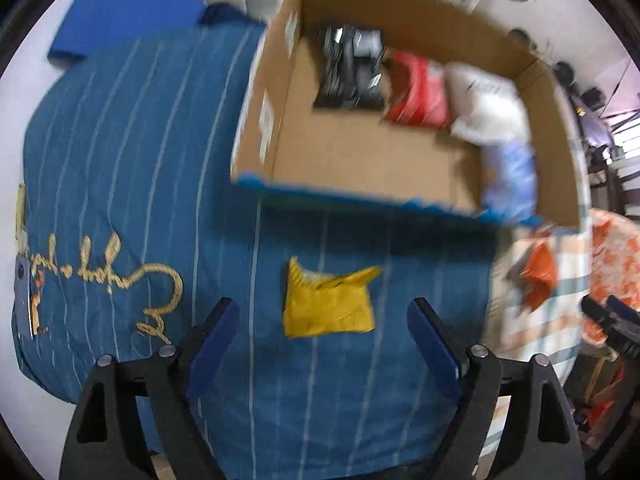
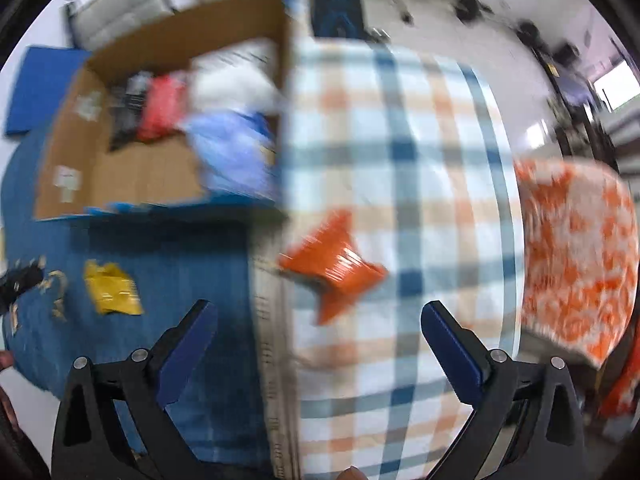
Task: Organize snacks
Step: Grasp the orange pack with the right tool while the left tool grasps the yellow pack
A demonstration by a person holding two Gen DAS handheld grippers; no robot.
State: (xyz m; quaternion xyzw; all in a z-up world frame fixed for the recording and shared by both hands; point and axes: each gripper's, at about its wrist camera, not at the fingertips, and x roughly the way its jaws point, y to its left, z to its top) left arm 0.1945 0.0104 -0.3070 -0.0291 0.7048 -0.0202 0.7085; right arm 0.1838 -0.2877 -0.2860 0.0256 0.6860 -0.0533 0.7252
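A yellow snack packet (image 1: 330, 305) lies on the blue striped cloth (image 1: 140, 168), just ahead of my open left gripper (image 1: 323, 312), between its blue pads but apart from them. An orange snack packet (image 2: 334, 266) lies on the plaid cloth (image 2: 400, 140), a little ahead of my open right gripper (image 2: 318, 316). The cardboard box (image 1: 256, 120) behind holds a black packet (image 1: 350, 70), a red packet (image 1: 420, 90), a white bag (image 1: 488, 104) and a pale blue bag (image 1: 512, 178). The same yellow packet (image 2: 112, 288) and box (image 2: 68, 148) show left in the right wrist view.
An orange patterned cloth (image 2: 576, 248) covers something at the right. A blue flat board (image 1: 120, 8) lies at the back left. Chairs and wheeled bases stand on the floor beyond. The orange packet (image 1: 538, 276) also shows at the right of the left wrist view.
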